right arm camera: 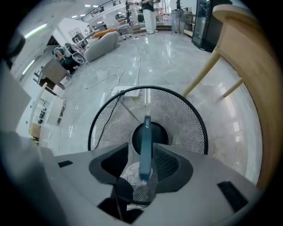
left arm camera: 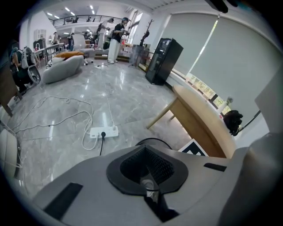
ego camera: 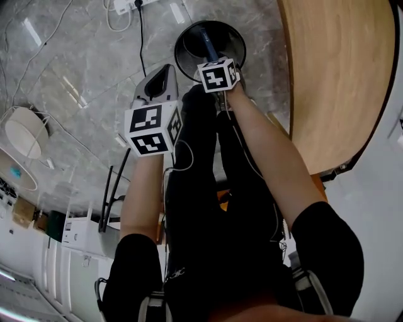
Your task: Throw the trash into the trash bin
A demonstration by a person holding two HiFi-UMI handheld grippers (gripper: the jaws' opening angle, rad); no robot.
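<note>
Head view: I logged a marble floor (ego camera: 75, 69) with the person's black-clad legs (ego camera: 208, 207) filling the middle. A wooden table (ego camera: 340, 82) ran along the right, near the trash bin (ego camera: 182, 38). A power strip (ego camera: 129, 5) lay at the top edge, and a white round object (ego camera: 24, 131) sat well off to the left. The right gripper (ego camera: 213, 60) hung over the bin's near rim, and its marker cube (ego camera: 218, 74) and the forearm covered part of the mesh. The blue stick (ego camera: 204, 36) showed inside the rim, its long axis running straight away from that gripper toward the bin's far side. The left gripper (ego camera: 158, 82) was beside the bin, to its left, over bare floor.

Left gripper view: the jaws were drawn together to a dark seam. A pale fleck (left arm camera: 148, 182) sat at that seam, and I could not identify it. Beyond, the bin's rim just showed over the gripper body. Farther off were the power strip with its cables, a black cabinet (left arm camera: 163, 59) and a grey sofa (left arm camera: 64, 68).

Right gripper view: the jaws stood apart with the blue stick between them, and I saw neither pad pressing on it. The stick pointed down into the bin, its far end over the dark bottom and its near end blurred. The gripper body hid the bin's near rim. The table legs (right arm camera: 201, 79) slanted just right of the bin.
</note>
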